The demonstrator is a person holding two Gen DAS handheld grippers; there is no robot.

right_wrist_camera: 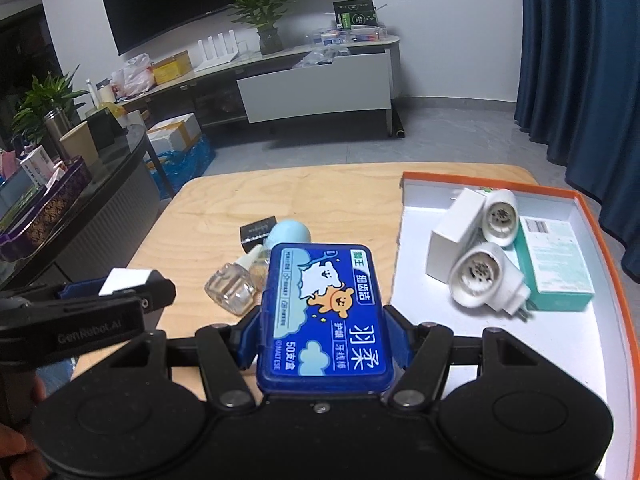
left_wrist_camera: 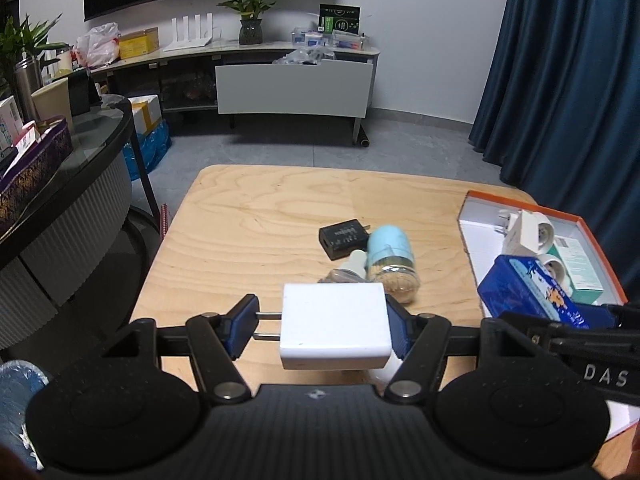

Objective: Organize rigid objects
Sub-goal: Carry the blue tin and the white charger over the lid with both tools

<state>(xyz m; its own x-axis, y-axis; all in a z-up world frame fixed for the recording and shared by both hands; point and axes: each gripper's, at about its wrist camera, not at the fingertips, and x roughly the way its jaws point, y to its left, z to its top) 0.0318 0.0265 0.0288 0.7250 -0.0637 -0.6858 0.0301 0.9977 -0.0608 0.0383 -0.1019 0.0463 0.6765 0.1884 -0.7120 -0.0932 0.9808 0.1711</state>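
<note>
My left gripper (left_wrist_camera: 322,330) is shut on a white plug adapter (left_wrist_camera: 334,326), whose two prongs point left, above the near part of the wooden table (left_wrist_camera: 248,216). Over the same table, my right gripper (right_wrist_camera: 325,340) is shut on a blue floss-pick box (right_wrist_camera: 324,316) just left of an orange-rimmed white tray (right_wrist_camera: 416,200). The tray holds two white plug-in devices (right_wrist_camera: 480,276), a white carton (right_wrist_camera: 452,232) and a teal box (right_wrist_camera: 556,260). A black charger (left_wrist_camera: 346,238), a blue-capped toothpick jar (left_wrist_camera: 390,258) and a small clear bottle (right_wrist_camera: 232,290) lie mid-table.
A dark round table (left_wrist_camera: 100,148) crowded with boxes stands to the left. A TV console (left_wrist_camera: 292,92) runs along the back wall and a blue curtain (left_wrist_camera: 560,80) hangs at right. A person's hand (right_wrist_camera: 16,440) shows at the lower left.
</note>
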